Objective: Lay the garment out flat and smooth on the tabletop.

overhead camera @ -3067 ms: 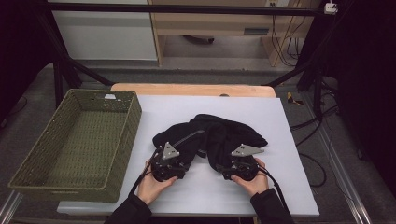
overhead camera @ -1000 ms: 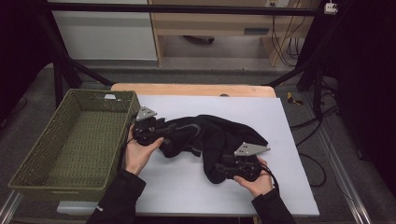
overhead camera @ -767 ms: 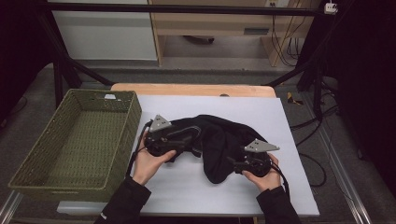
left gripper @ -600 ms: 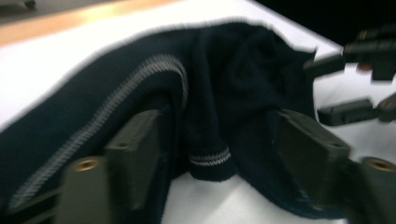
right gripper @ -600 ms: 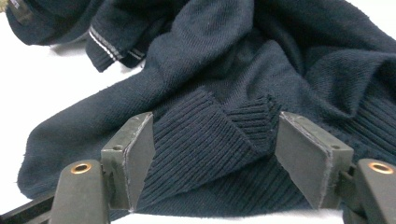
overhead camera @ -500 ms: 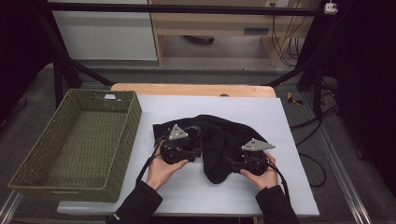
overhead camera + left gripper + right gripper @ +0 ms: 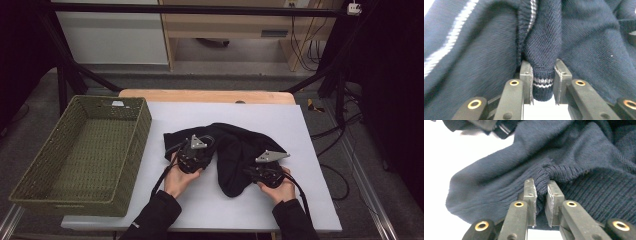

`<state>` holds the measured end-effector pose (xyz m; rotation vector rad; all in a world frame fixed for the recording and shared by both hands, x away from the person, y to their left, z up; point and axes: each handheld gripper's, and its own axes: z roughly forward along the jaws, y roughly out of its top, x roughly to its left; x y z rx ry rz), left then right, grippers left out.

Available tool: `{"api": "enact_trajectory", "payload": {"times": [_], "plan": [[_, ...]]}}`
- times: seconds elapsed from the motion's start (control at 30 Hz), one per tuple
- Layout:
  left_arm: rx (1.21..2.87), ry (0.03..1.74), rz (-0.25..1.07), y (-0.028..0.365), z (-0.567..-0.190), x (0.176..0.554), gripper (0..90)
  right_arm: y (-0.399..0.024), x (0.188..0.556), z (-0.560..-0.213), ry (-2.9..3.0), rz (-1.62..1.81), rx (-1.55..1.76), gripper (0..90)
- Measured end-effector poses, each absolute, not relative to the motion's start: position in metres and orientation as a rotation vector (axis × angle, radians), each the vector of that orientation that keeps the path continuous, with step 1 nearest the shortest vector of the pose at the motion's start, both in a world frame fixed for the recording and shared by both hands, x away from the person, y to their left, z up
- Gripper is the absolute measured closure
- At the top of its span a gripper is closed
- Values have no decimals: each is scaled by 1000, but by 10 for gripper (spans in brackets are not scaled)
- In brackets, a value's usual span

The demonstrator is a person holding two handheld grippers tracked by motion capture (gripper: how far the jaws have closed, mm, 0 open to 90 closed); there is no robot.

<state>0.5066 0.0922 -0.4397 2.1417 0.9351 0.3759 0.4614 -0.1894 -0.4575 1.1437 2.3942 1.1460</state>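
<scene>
Vs 1 s ago: left gripper point(image 7: 196, 156) came in from near basket point(image 7: 125, 150) to mid-frame; jaws just closed on sweater point(image 7: 235, 150) cuff. Right gripper point(image 7: 261, 174) also just closed, pinching ribbed hem, lower right. No readable writing.

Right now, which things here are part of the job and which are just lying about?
In the job:
- dark knitted sweater
- left hand-held gripper, pinching a striped cuff
- right hand-held gripper, pinching a ribbed edge

Lying about:
- green woven basket, empty
- cables on the floor
</scene>
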Motion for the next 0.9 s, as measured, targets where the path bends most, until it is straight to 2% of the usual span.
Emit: {"api": "enact_trajectory", "payload": {"times": [0.17,0.3,0.47,0.57,0.63,0.73,0.83,0.9], "plan": [[2019,1004,467,129,-410,511,736,-184,451,-444,2451,1252,1095,824],[1938,1071,507,150,-393,517,736,-165,443,-441,2550,1305,982,825],[1920,1136,535,160,-393,526,733,-133,430,-445,2685,1319,794,819],[1915,1144,512,163,-399,526,716,-126,429,-448,2681,1269,766,762],[1889,1129,479,164,-401,521,673,-130,430,-447,2645,1302,782,684],[1858,1072,429,164,-402,508,539,-142,432,-439,2551,1360,835,546],[1868,1007,395,162,-402,488,416,-157,434,-430,2462,1400,882,473],[1885,968,395,158,-403,475,380,-167,437,-427,2403,1394,914,440]]}}
